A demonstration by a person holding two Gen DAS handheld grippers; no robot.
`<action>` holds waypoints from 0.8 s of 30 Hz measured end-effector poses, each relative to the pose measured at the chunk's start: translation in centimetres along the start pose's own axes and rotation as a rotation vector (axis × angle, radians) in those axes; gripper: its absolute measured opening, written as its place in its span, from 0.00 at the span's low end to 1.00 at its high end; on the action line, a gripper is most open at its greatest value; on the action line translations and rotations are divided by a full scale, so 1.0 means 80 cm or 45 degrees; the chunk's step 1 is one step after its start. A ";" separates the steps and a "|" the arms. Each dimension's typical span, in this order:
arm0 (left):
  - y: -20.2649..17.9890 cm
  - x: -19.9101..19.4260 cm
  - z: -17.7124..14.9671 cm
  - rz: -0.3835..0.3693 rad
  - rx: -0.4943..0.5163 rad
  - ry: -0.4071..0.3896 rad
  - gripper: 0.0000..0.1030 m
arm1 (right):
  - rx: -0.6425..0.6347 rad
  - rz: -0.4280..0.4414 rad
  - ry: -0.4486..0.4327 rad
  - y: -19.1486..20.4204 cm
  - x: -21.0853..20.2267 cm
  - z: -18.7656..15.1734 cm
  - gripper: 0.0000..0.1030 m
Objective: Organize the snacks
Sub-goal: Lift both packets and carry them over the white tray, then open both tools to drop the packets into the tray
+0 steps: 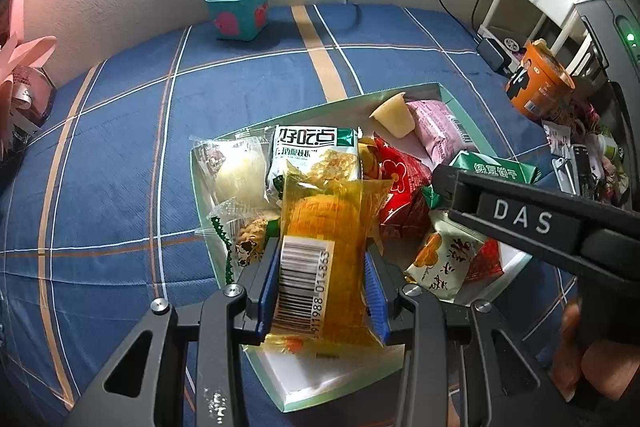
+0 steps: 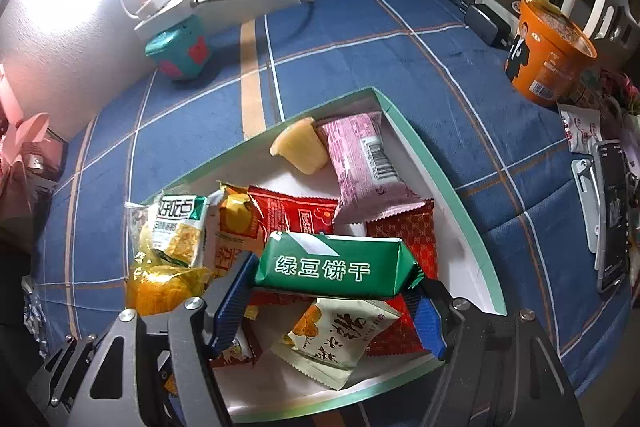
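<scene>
A shallow white box with a green rim (image 1: 320,105) (image 2: 420,155) lies on a blue plaid cloth and holds several snack packets. My left gripper (image 1: 322,291) is shut on a clear yellow packet with a barcode (image 1: 320,227), hanging over the box's near left part; the packet also shows in the right wrist view (image 2: 160,291). My right gripper (image 2: 330,301) is shut on a green biscuit pack (image 2: 332,265) (image 1: 496,167), just above the packets in the box's middle. In the left wrist view the right gripper's black body (image 1: 532,223) reaches in from the right.
In the box lie a jelly cup (image 2: 298,147), a pink packet (image 2: 364,163), red packets (image 2: 296,215) and a cream packet (image 2: 336,339). An orange noodle cup (image 2: 548,55) and a phone (image 2: 612,211) are at the right, a teal box under a lamp (image 1: 238,13) at the back.
</scene>
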State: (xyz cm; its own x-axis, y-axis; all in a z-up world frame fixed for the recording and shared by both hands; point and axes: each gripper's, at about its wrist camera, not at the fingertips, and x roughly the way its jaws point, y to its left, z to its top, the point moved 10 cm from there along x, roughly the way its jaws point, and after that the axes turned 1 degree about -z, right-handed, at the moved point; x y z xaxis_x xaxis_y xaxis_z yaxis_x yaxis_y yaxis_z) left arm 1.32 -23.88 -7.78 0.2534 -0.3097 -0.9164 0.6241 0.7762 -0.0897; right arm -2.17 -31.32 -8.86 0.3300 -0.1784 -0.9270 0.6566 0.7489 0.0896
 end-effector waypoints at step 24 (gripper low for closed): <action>0.013 -0.016 0.009 0.036 -0.038 -0.059 0.57 | -0.023 -0.010 0.022 0.008 0.006 -0.005 0.79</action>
State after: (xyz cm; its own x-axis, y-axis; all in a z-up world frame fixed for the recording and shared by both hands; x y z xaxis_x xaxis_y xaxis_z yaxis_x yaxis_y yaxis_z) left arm 2.15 -23.09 -6.41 0.3050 -0.3119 -0.8998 0.5941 0.8008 -0.0762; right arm -1.85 -30.67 -9.38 0.3126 -0.1734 -0.9339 0.6467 0.7590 0.0755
